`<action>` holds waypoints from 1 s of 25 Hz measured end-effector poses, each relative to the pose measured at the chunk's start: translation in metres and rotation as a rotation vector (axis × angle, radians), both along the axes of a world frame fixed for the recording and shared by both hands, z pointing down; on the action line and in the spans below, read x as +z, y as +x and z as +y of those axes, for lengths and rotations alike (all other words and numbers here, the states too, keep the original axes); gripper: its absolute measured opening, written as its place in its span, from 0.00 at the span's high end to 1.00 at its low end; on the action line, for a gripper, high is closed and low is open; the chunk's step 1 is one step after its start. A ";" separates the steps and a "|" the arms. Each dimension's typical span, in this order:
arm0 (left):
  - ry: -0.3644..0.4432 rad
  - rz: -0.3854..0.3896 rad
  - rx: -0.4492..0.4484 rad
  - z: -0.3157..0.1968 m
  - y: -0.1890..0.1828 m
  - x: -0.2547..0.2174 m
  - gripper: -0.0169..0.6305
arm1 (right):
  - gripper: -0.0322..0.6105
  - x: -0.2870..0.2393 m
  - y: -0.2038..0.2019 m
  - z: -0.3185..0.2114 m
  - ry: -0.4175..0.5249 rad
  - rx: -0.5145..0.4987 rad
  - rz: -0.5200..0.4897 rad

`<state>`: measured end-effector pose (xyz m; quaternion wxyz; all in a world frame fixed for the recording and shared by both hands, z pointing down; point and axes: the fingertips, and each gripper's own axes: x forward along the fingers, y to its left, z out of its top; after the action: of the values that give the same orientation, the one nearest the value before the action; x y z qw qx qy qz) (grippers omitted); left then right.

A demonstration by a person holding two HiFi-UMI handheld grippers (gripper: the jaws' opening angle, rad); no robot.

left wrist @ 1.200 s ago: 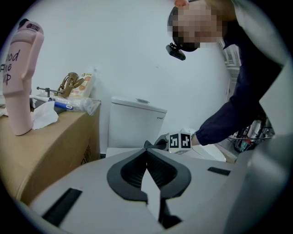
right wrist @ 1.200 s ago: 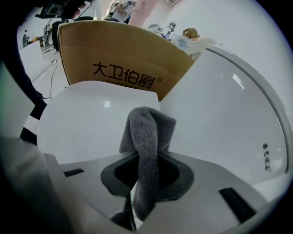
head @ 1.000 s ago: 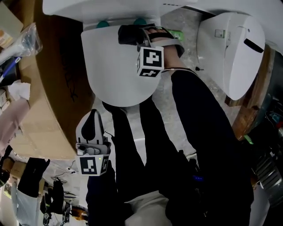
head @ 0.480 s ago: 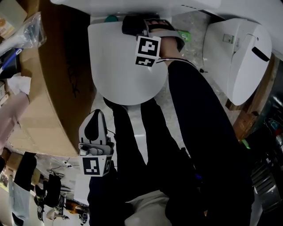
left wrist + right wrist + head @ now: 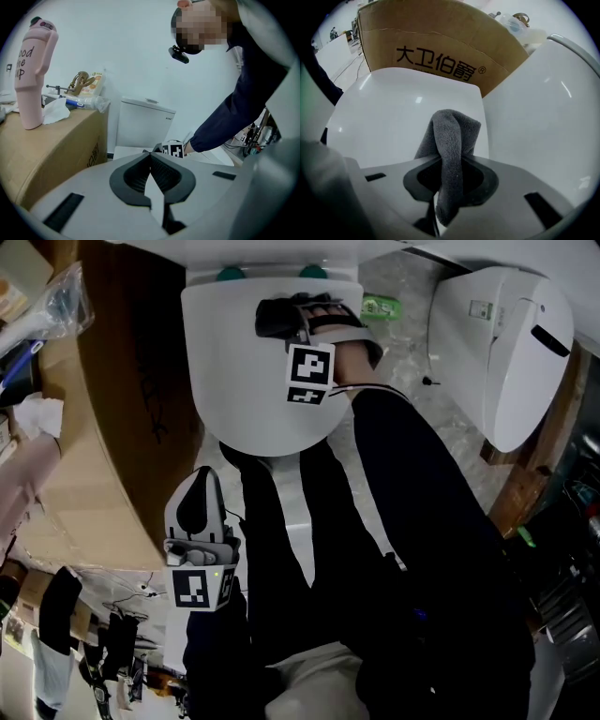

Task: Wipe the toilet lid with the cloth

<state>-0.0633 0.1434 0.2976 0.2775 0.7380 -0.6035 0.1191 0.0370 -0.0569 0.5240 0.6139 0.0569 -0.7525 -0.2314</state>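
Grey fleece cloth (image 5: 452, 136) sits pinched between the jaws of your right gripper (image 5: 298, 322), its folded end on the rear of the white toilet lid (image 5: 239, 390). Your left gripper (image 5: 195, 512) hangs low by your leg, jaws pressed together on nothing, beside the cardboard box (image 5: 112, 427).

The right gripper (image 5: 449, 174) has its jaws clamped on a grey fleece cloth (image 5: 453, 136), whose folded end stands up above the white toilet lid (image 5: 389, 112). Contact cannot be told. A cardboard box (image 5: 440, 42) with black printed characters stands behind the lid.
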 end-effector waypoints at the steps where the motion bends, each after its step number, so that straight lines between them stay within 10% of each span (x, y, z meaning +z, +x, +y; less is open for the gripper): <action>1: 0.001 0.000 0.000 0.001 -0.001 0.000 0.95 | 0.84 0.001 0.001 0.009 -0.008 -0.002 0.003; 25: 0.064 0.036 0.074 0.040 0.001 -0.010 0.95 | 0.84 0.024 0.041 0.265 -0.251 -0.015 0.065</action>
<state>-0.0626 0.1834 0.2880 0.2601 0.7702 -0.5743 0.0965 0.0777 0.2076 0.5483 0.6385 -0.0334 -0.7557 -0.1415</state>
